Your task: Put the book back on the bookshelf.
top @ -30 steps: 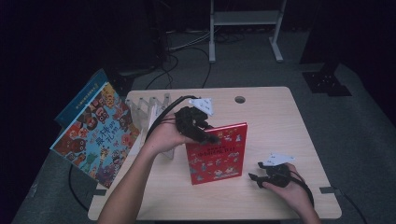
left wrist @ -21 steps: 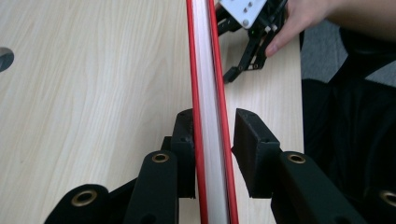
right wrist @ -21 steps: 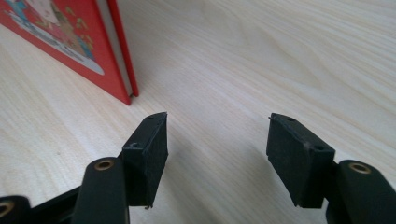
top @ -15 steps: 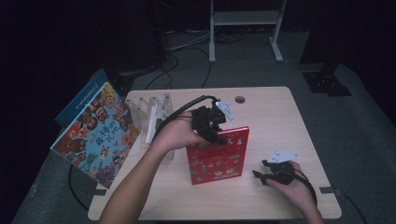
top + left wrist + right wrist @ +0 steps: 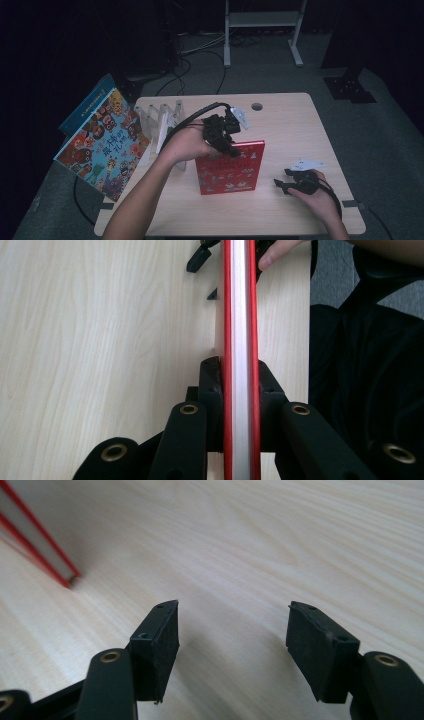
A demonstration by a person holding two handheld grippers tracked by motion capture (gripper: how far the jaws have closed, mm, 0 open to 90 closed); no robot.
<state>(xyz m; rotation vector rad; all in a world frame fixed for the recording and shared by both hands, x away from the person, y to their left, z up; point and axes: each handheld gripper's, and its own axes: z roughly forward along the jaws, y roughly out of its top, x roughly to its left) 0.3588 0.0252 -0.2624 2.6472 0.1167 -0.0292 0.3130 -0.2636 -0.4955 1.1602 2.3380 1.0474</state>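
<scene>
I see a pale wood-grain bench (image 5: pixel 300 125) with a small round hole (image 5: pixel 257 106) near its far edge. A red book (image 5: pixel 229 170) stands on it near the middle, lower edge on the wood. A clear slotted rack (image 5: pixel 159 120) sits at the far left corner, and a large colourful picture book (image 5: pixel 102 145) leans off the left edge.

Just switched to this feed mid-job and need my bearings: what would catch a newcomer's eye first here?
The red book stands on edge mid-table, its top edge clamped by the left gripper; the left gripper view shows both jaws pressed against its covers. Next comes the big colourful picture book leaning off the table's left edge beside a clear rack. The right gripper rests open on the wood, right of the red book.
</scene>
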